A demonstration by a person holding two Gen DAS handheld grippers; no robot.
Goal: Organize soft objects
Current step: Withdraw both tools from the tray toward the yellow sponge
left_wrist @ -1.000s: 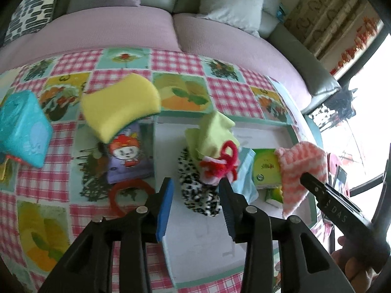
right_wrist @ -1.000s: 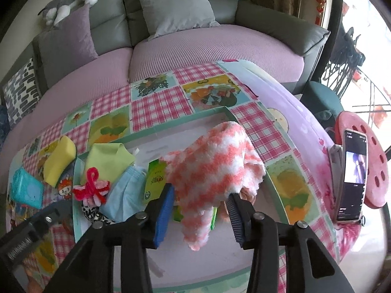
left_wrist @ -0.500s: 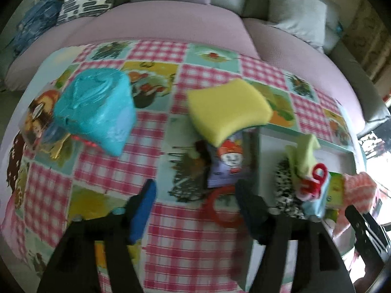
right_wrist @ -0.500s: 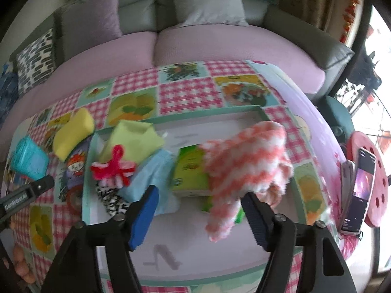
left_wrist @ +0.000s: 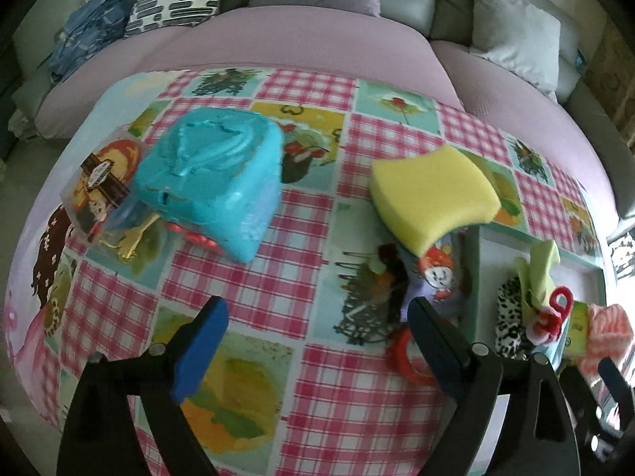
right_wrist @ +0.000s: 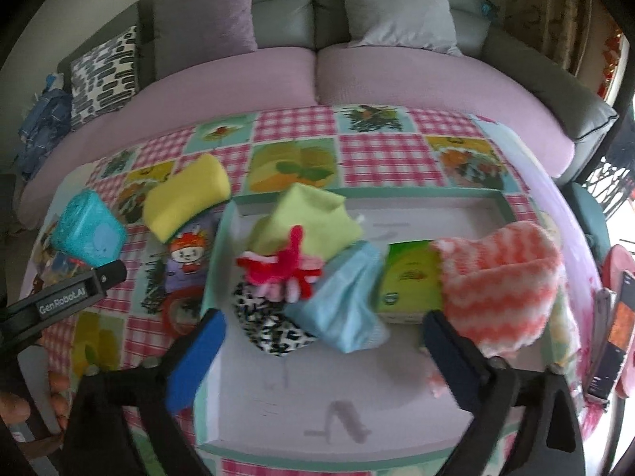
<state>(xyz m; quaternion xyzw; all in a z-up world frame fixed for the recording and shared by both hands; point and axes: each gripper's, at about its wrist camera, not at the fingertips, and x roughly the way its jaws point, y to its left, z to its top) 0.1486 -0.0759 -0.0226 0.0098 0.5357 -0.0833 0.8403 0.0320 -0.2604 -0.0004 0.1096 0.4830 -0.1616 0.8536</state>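
Left gripper [left_wrist: 317, 341]: jaws apart, just been opening, nothing between them — I see only checked tablecloth [left_wrist: 254, 277] beneath.
Right gripper [right_wrist: 323, 341]: jaws wide, also just been opening; the blue cloth [right_wrist: 345, 309] and leopard-print cloth [right_wrist: 270, 325] lie past the gap, unpressed.
Tray [right_wrist: 502, 202]: shallow, teal-rimmed, white floor bare along my near edge — the widest open room.
Tray contents: green cloth [right_wrist: 313, 218], red-and-pink fuzzy piece [right_wrist: 289, 273], green packet [right_wrist: 410, 281], all bunched at the far half.
Pink-and-white striped towel [right_wrist: 504, 285]: draped over the tray's right rim, just beside my right finger.
Yellow sponge [left_wrist: 432, 198]: on the tabletop, outside the tray's left rim, overlapping a cartoon pouch [left_wrist: 436, 277].
Teal box [left_wrist: 214, 182]: well left, near the tabletop's rounded edge.
Red ring [left_wrist: 405, 353]: by the left gripper's right finger.
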